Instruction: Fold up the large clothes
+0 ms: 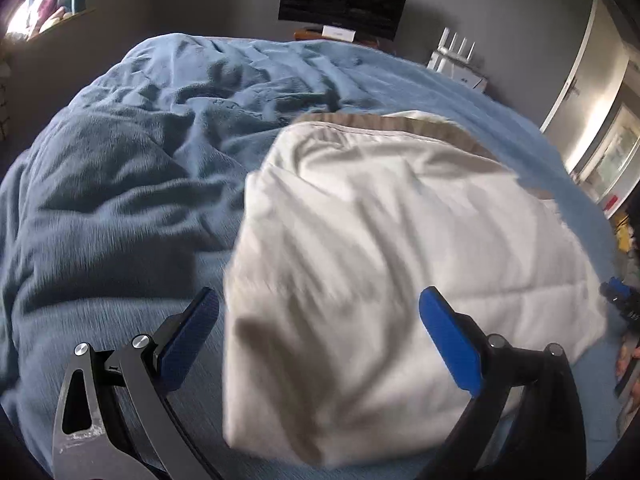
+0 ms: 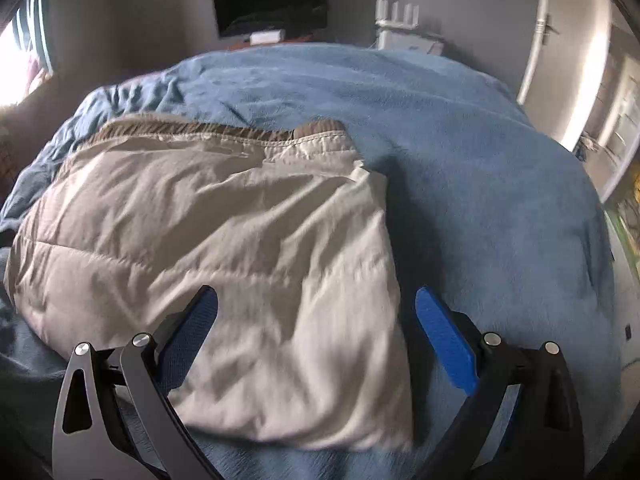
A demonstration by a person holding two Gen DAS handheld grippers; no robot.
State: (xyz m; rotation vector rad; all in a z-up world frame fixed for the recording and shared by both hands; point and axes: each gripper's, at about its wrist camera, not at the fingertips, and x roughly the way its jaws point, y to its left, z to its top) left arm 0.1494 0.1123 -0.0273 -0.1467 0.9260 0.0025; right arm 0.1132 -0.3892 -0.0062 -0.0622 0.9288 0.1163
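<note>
A cream quilted garment (image 1: 384, 248) with a brown ribbed hem at its far edge lies folded on a blue blanket (image 1: 120, 184). In the left wrist view my left gripper (image 1: 320, 300) is open above the garment's near left corner, nothing between its blue pads. The right wrist view shows the same garment (image 2: 224, 248) on the blanket (image 2: 480, 184), with its right edge running between the fingers. My right gripper (image 2: 316, 300) is open over the garment's near right corner and holds nothing.
A dark monitor (image 1: 344, 0) and a white router (image 1: 456, 56) stand beyond the far end of the bed. A door (image 1: 580, 80) is at the right. The blanket is rumpled at the left. The right gripper's blue tip (image 1: 618, 300) shows at the right edge.
</note>
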